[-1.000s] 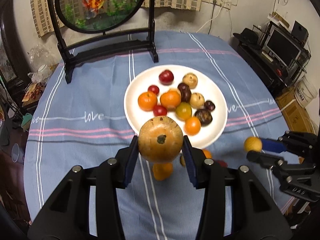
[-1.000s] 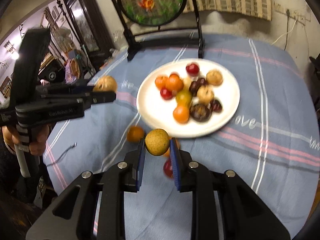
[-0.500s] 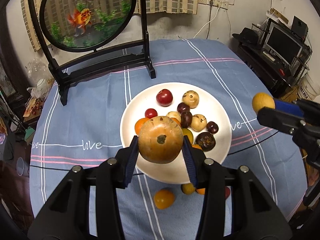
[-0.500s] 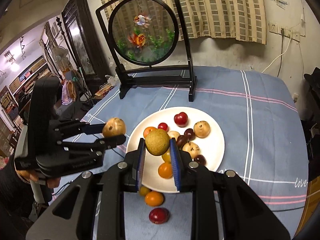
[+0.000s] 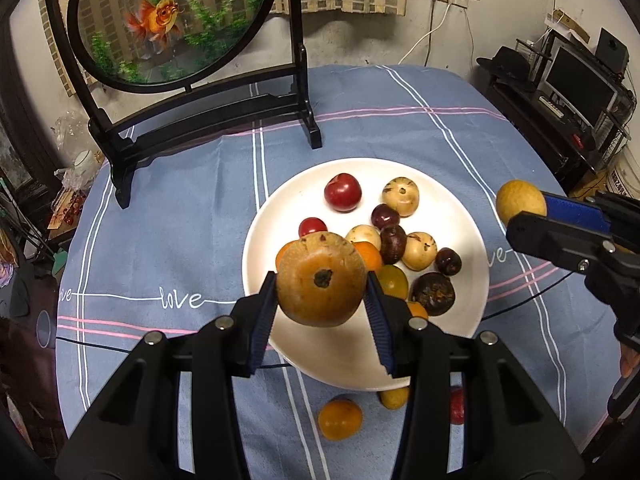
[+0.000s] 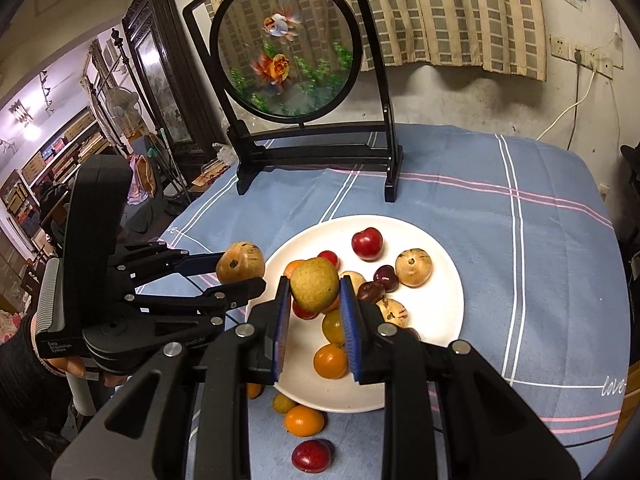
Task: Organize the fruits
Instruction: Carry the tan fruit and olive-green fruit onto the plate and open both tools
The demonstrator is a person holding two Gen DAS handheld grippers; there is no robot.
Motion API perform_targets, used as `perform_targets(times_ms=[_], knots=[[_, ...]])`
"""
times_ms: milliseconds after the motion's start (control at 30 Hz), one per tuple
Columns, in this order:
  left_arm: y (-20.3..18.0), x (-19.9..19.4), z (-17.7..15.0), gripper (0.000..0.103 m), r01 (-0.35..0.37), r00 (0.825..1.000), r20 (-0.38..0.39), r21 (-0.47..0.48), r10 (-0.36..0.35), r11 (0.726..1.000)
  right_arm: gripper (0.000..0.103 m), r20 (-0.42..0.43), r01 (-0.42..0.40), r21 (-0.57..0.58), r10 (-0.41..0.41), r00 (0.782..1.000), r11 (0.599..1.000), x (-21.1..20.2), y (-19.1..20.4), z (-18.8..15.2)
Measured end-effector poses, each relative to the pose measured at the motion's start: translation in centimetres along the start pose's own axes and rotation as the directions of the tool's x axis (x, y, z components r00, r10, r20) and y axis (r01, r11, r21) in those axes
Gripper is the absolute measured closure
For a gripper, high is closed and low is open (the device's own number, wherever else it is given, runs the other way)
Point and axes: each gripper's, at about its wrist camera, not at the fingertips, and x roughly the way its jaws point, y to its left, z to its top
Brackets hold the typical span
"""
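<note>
A white plate [image 5: 280, 216] [image 6: 444, 280] on the blue tablecloth holds several small fruits: red, orange, tan and dark purple. My left gripper [image 5: 322, 294] [image 6: 244, 274] is shut on a large tan-brown round fruit [image 5: 322, 282] [image 6: 240, 262] and hangs over the plate's near-left part. My right gripper [image 6: 314, 290] [image 5: 528, 212] is shut on a yellow-green fruit [image 6: 314, 284] [image 5: 520, 202], held above the plate's near side. Loose on the cloth before the plate lie an orange fruit [image 5: 340, 419] [image 6: 304, 420], a small yellow one [image 5: 394, 397] [image 6: 284, 403] and a red one [image 6: 311, 456].
A round goldfish screen in a black stand [image 5: 172, 20] [image 6: 286, 48] rises at the back of the table. A thin black cord [image 5: 520, 304] crosses the cloth by the plate. A desk with a monitor [image 5: 576, 84] is off to the right; shelves and a cabinet [image 6: 160, 60] stand left.
Both grippers have carried their fruits forward from the near table edge to over the plate. The loose fruits on the cloth now lie behind the fingertips. Both grips are unchanged.
</note>
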Motion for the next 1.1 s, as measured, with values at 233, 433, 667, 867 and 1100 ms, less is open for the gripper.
perform_targets(times_ms=[233,433,667,867,1100], knots=[[1.1,1.1,0.5,0.059,-0.006,1.0,-0.01,-0.025,0.006,1.0,0.078,-0.009,0.004,0.018,-0.004,1.0,1.0,1.0,-1.2,0.4],[3.5,1.0,0.6,0.059,0.002,1.0,0.01,-0.059,-0.002,0.998,0.079,0.001,0.035,0.044,-0.035,0.999,0.998,0.4,-3.2,0.4],[3.2,0.9,1.1,0.059,0.026,1.0,0.019,-0.059,-0.025,0.998,0.079,-0.003,0.035,0.067,-0.035,0.999,0.997,0.8,-4.2,-0.1],[1.7,1.5,1.2,0.059,0.043,0.999,0.013,-0.026,-0.043,0.999,0.079,-0.006,0.039,0.079,-0.039,0.999,0.996,0.8,-4.6,-0.2],[1.0,1.9,1.7,0.059,0.033,0.999,0.014,-0.012,-0.033,0.999,0.079,-0.003,0.032,0.081,-0.032,0.999,0.996,0.9,-4.8,0.0]])
